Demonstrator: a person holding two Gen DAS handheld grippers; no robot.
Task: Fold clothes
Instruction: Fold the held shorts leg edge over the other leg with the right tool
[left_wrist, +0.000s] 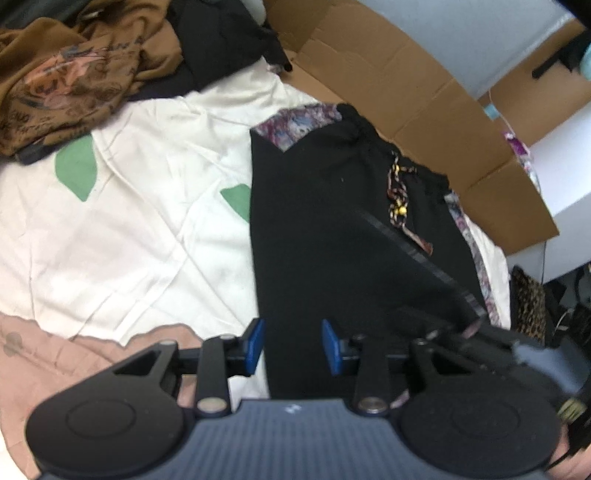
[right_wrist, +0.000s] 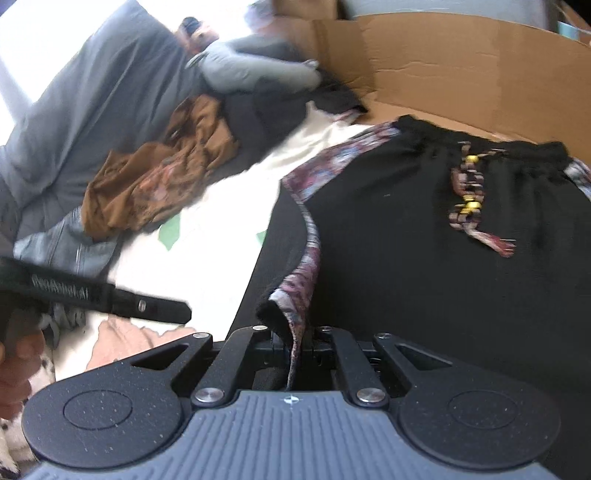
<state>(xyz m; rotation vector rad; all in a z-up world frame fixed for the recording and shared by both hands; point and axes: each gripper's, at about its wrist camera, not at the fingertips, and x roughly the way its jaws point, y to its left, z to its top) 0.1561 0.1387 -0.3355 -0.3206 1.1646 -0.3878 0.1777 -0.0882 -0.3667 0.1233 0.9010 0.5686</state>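
Right gripper (right_wrist: 293, 341) was clamped on a patterned-trim edge of the black garment (right_wrist: 424, 258), fabric bunched between the jaws. Left gripper (left_wrist: 292, 347) had jaws apart, empty, over the garment's near hem. Garment lay flat on the white sheet (left_wrist: 147, 229), waistband and drawstring (left_wrist: 399, 195) toward 1 o'clock. Soft, light, floppy knit; probably best held at hem corners. Brown clothes pile (left_wrist: 74, 74) at 10 o'clock, cardboard (left_wrist: 424, 96) beyond
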